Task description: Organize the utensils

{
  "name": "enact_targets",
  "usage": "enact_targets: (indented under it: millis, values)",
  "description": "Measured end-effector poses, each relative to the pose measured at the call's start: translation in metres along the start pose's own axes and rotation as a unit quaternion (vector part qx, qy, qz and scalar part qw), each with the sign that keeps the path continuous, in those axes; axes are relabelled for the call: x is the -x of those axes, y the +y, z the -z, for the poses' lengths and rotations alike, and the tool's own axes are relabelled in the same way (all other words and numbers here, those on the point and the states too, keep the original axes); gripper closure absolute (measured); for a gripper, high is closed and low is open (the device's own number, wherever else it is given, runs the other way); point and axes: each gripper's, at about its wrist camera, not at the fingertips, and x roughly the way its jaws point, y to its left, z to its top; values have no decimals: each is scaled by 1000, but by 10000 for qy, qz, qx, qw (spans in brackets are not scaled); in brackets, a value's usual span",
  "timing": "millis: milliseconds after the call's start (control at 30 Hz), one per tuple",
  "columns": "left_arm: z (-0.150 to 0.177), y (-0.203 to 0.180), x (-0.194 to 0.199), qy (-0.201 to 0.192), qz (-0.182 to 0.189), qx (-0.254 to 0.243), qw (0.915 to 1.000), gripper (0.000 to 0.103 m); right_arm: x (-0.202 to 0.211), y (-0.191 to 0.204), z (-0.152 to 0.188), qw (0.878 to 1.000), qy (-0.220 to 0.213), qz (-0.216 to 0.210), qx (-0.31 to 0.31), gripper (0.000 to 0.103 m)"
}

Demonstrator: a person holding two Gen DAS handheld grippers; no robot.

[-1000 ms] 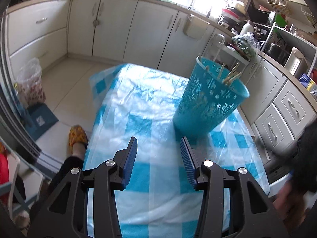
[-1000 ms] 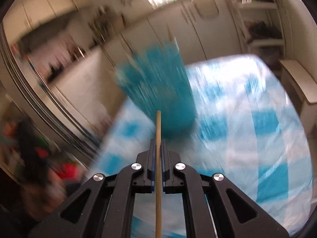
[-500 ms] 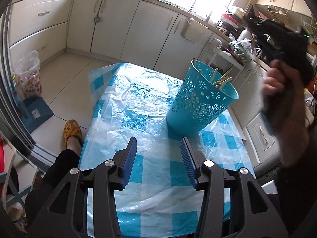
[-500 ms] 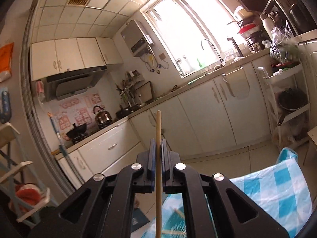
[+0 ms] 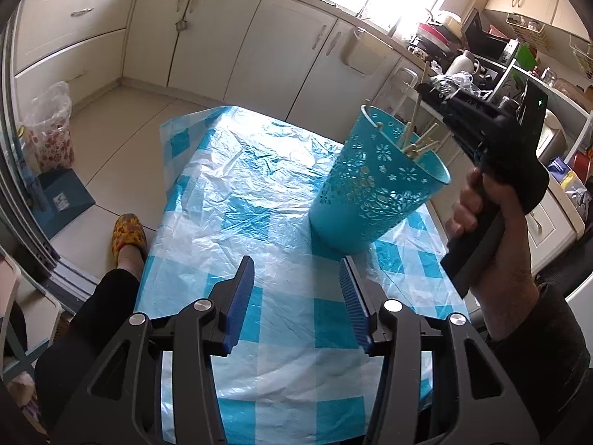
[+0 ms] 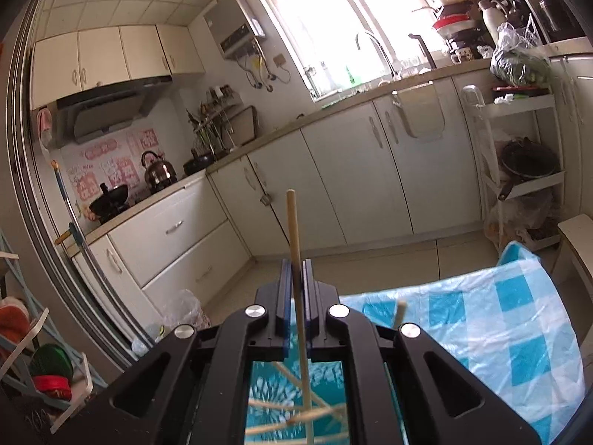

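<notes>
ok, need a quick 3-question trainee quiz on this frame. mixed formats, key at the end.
1. True or false: the right gripper is shut on a chopstick.
2. Where is the right gripper relative to the blue basket? A) above its opening B) beside its base C) under the table
3. What is between the pads of the left gripper?

Key:
1. True.
2. A; chopsticks already lean inside the basket.
3. Nothing; its jaws are opening over the checked tablecloth, short of the basket.

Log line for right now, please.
right gripper: shut on chopstick, above basket | left gripper: opening, empty | tablecloth: bare
</notes>
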Motion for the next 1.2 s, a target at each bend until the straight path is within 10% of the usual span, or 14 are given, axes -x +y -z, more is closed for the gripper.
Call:
enact_targets:
  millis: [300,567,1200]
  values:
    - [-1,-26,40,-135,-75,-233,9996,28,91,14,19,9998,206,-10,-48,72]
    - [10,-61,93,-375,-336,-729,9961,9,195,39,49,9958,275,756,-435,14]
    - [64,-120,222,-992,-980,-1547,9781,8,337,154,64,9914,-663,1124,114,8]
